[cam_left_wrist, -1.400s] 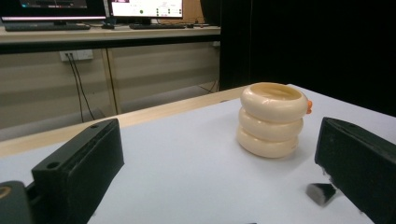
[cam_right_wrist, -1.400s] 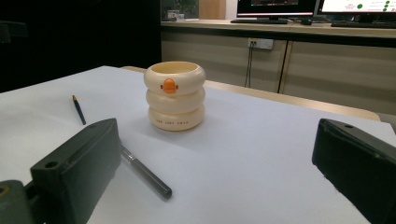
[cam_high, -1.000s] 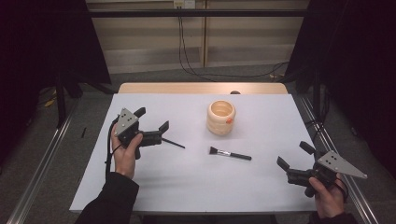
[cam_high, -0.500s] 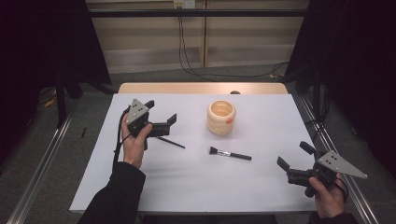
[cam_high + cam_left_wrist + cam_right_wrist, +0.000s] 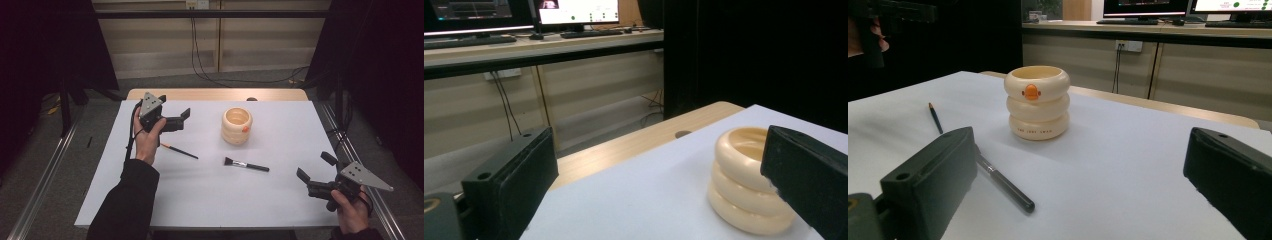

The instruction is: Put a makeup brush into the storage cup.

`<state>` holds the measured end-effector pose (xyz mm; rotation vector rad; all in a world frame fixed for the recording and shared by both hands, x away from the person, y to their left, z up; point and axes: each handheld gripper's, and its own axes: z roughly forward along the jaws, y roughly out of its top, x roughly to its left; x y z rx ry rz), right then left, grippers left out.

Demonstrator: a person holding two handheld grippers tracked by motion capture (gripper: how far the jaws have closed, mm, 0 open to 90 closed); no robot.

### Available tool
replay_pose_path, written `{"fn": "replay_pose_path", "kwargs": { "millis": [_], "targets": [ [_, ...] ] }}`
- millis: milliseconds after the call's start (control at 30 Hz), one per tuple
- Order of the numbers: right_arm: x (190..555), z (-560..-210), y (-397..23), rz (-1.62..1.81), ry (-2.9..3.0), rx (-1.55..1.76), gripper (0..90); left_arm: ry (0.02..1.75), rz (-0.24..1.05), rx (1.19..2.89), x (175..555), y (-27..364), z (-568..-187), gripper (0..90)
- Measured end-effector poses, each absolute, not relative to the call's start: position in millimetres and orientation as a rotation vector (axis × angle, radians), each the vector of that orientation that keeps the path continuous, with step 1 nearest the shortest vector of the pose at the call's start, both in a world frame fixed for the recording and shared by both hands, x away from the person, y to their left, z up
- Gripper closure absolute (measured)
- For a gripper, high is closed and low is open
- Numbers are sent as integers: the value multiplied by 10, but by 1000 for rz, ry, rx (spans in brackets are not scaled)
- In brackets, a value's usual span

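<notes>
Nothing is picked up yet. The left hand-held gripper hovers wide, empty, near the cream ringed ceramic holder. The right hand-held gripper gapes, empty. The thin orange-tipped pencil and the black-handled makeup brush lie on the white table.

Cream ringed cup, a makeup brush and a pencil sitting on the white table

The cup stands upright mid-table, three stacked bulging rings, open top, small orange knob on its side. The makeup brush lies flat just in front of it, bristles pointing left. The thin pencil lies flat, angled, off to the cup's left.
</notes>
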<state>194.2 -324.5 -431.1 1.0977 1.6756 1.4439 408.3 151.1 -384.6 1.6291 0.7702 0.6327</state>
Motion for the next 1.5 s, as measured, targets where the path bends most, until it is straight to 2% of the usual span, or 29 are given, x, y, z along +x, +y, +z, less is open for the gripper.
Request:
{"fn": "replay_pose_path", "kwargs": {
  "millis": [333, 600, 967, 1167, 1300, 1500],
  "targets": [
    [1943, -4312, -3249, 1437, 1679, 1099, 2, 813, 613, 1693, 4132, 1527, -3909, 23],
    [1947, -4313, -3245, 1431, 1683, 1097, 3, 828, 557, 1824, 4142, 1559, -3877, 37],
    [1948, -4314, -3249, 1426, 1683, 1103, 2, 853, 549, 1953, 4182, 1577, -3803, 52],
    [1949, -4314, -3246, 1438, 1688, 1101, 2, 869, 499, 2092, 4219, 1545, -3754, 49],
    [1949, -4313, -3247, 1433, 1685, 1100, 1, 898, 455, 2125, 4235, 1527, -3729, 70],
    [1951, -4315, -3247, 1434, 1685, 1103, 0, 903, 341, 2221, 4296, 1521, -3732, 108]
  ]
}}
